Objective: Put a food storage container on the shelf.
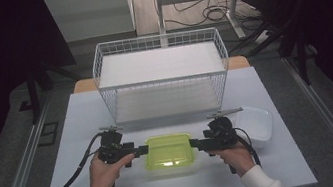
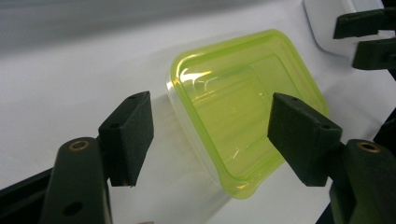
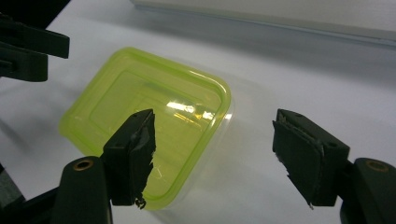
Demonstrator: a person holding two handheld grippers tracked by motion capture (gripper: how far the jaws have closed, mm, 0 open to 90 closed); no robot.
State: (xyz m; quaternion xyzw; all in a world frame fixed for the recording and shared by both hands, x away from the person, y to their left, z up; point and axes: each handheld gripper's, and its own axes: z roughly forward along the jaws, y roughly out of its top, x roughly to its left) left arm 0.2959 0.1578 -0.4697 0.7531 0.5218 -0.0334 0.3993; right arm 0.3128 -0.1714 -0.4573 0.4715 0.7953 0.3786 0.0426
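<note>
**Two grippers flanking a lidded box on the bench**

A clear plastic box with a yellow-green lid (image 1: 169,152) sits near the front of the white bench (image 1: 82,117), between the left gripper (image 1: 141,150) and the right gripper (image 1: 194,143). Behind it stands a white wire basket (image 1: 162,81); a white tub (image 1: 255,125) lies just beside the right hand (image 1: 237,155).

Risks, as judged from this position. The lid is smooth and glossy and the box looks light; if one gripper presses before the other, the box is likely to slide or turn across the bench rather than stay put. A pinch on the thin rim of the lid alone could slip off, or lift the box askew. The right gripper also works close to the white tub and could nudge it.

Jaws. In the left gripper view, the jaws stand wide apart, with one short end of the box (image 2: 243,112) lying between and beyond them; the pads do not press on it. In the right gripper view, the jaws likewise stand wide, a corner of the lid (image 3: 154,126) behind one pad, no contact evident. Neither gripper has hold of anything.
</note>
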